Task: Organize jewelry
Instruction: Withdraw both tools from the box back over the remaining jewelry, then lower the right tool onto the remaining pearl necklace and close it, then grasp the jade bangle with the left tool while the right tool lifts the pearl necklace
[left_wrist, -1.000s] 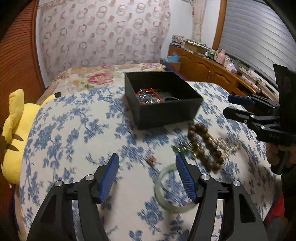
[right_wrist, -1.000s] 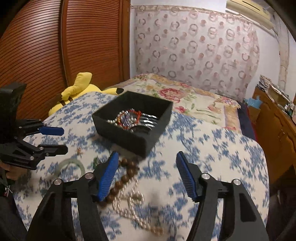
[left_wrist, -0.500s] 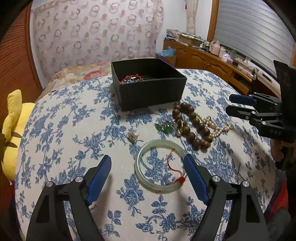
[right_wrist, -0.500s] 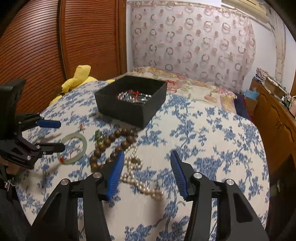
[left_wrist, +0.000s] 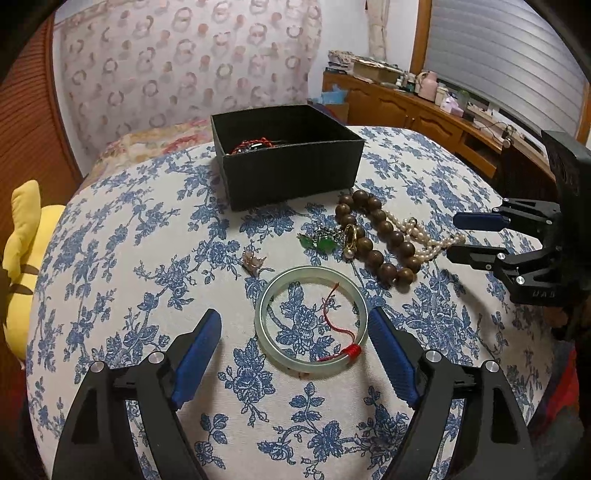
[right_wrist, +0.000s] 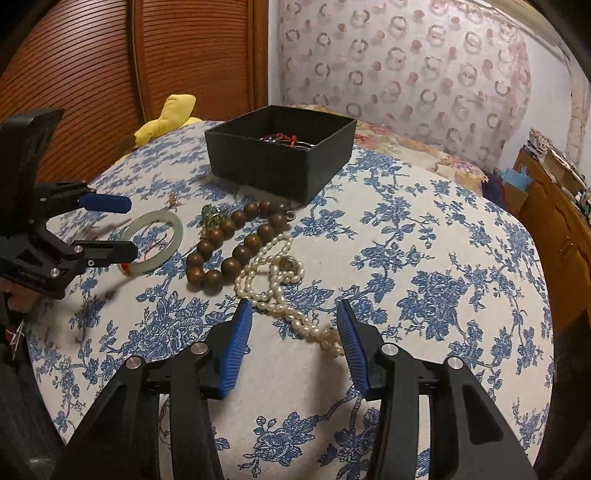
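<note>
My left tool (left_wrist: 293, 332) is spread wide around the jade bangle (left_wrist: 312, 320), pads not touching it. My right tool (right_wrist: 294, 325) is spread, straddling the pearl necklace (right_wrist: 275, 280) on the surface (right_wrist: 424, 295).

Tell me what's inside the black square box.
In the black square box, only a red braided cord and some dark or silvery pieces show above the rim; its near wall hides the rest of its contents.

It is a home bedroom: a floral bedspread (left_wrist: 140, 146) lies beneath patterned curtains (right_wrist: 406, 66), beside slatted wooden wardrobe doors (right_wrist: 110, 74), a yellow plush toy (left_wrist: 22, 258) and a cluttered wooden sideboard (left_wrist: 406, 107).
</note>
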